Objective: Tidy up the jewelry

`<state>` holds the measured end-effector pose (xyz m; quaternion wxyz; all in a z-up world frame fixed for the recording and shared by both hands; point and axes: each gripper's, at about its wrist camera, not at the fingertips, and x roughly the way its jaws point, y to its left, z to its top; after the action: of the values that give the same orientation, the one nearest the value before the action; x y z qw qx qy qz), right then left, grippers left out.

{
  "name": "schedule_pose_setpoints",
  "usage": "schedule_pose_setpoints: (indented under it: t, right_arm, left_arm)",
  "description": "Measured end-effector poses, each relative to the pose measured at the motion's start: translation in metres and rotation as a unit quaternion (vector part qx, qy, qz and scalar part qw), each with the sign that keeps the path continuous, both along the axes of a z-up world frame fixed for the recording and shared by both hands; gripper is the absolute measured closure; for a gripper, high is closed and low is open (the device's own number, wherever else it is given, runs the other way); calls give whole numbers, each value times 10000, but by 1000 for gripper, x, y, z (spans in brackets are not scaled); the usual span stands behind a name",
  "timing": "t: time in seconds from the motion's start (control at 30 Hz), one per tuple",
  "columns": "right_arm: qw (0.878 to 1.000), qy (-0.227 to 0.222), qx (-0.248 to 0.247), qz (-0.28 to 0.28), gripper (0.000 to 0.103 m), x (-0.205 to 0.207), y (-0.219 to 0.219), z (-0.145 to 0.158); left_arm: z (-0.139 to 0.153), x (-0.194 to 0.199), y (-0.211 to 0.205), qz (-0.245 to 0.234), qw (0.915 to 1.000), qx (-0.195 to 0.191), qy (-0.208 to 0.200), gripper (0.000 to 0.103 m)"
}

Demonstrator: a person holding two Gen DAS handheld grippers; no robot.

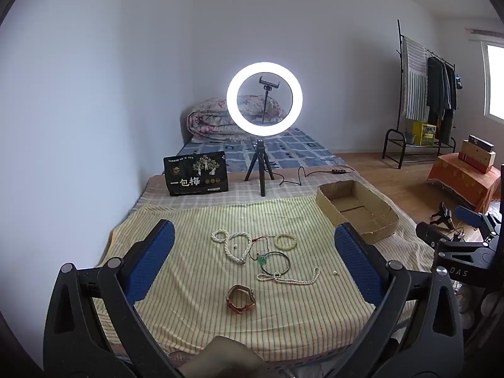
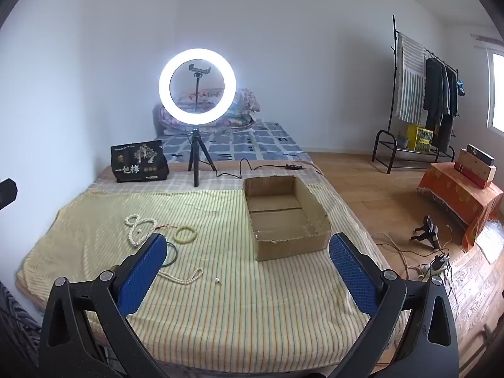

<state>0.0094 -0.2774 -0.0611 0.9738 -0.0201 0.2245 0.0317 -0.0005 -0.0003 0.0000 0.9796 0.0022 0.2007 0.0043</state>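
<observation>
Jewelry lies on a yellow striped cloth (image 1: 283, 315): a long pearl necklace (image 1: 234, 245), a pale green bangle (image 1: 285, 241), a dark thin bangle (image 1: 277, 263), a green pendant on a cord (image 1: 261, 260), a short pearl strand (image 1: 291, 277), a brown leather watch (image 1: 241, 299) and a small earring (image 1: 335, 272). An open cardboard box (image 1: 375, 220) stands at the right. My left gripper (image 1: 252, 252) is open above the jewelry. My right gripper (image 2: 247, 258) is open, empty, in front of the box (image 2: 261, 252); its left finger hides part of the dark bangle (image 2: 173, 256).
A lit ring light on a tripod (image 1: 264, 97) stands behind the cloth with its cable (image 1: 302, 176). A black bag (image 1: 197, 173) stands at the back left. A folded quilt (image 1: 211, 123) lies beyond. A clothes rack (image 1: 428, 94) and cables on the floor (image 2: 425, 258) are at the right.
</observation>
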Motion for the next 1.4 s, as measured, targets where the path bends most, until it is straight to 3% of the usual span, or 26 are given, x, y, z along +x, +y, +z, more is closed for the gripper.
schedule_pose_setpoints:
  t: [1.4]
  right_arm:
    - [9999, 5, -84, 68, 1, -1, 1, 1]
  left_arm:
    - [10, -3, -5, -46, 9999, -77, -86, 0]
